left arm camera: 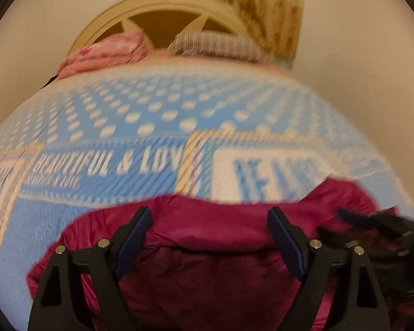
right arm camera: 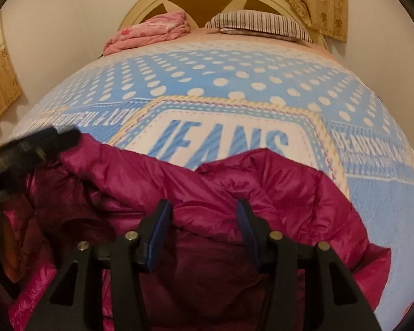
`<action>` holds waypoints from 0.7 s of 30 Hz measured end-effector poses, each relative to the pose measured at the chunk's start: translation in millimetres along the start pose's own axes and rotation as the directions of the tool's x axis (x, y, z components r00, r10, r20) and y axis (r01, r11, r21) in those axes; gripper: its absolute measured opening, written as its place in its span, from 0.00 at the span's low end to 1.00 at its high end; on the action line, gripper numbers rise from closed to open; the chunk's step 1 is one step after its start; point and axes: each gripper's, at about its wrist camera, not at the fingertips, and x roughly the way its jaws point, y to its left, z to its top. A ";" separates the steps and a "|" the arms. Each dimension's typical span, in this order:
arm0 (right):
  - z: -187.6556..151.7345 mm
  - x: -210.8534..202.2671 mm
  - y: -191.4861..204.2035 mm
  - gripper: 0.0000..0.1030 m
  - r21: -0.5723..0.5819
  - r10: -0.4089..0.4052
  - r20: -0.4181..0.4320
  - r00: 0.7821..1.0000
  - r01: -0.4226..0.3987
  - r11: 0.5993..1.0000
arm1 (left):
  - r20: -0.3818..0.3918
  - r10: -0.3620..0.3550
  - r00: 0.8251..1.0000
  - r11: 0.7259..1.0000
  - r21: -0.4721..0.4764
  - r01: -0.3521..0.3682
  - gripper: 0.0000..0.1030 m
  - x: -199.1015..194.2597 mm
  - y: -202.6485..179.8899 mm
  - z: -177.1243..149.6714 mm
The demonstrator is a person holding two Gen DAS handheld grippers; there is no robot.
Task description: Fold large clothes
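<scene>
Magenta jacket on the bed, both grippers above it.
Left wrist view: the left gripper (left arm camera: 209,220) stands wide apart over the crumpled magenta jacket (left arm camera: 207,270) on the blue bedspread (left arm camera: 151,110). Right wrist view: the right gripper (right arm camera: 204,215) is half apart, nothing clamped, over the jacket's folds.

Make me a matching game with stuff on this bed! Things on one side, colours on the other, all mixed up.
Things:
1. puffy jacket
2. folded blanket
3. pillow
4. bedspread

Colours:
A. blue with white dots
B. grey and white stripes
C. dark magenta
D. light pink

Pairs: 1-C, 2-D, 3-B, 4-A
</scene>
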 end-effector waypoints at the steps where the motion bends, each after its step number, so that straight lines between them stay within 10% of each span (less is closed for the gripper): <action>1: -0.3 0.8 -1.3 0.51 0.005 0.000 0.001 1.000 0.000 1.000 | -0.027 0.008 1.000 1.000 -0.025 -0.009 0.83 8.7 5.4 -5.0; 21: -11.0 17.6 -3.7 0.51 0.009 -0.021 0.009 1.000 0.021 1.000 | -0.034 -0.072 0.997 0.988 -0.142 0.066 0.87 22.1 25.2 -16.9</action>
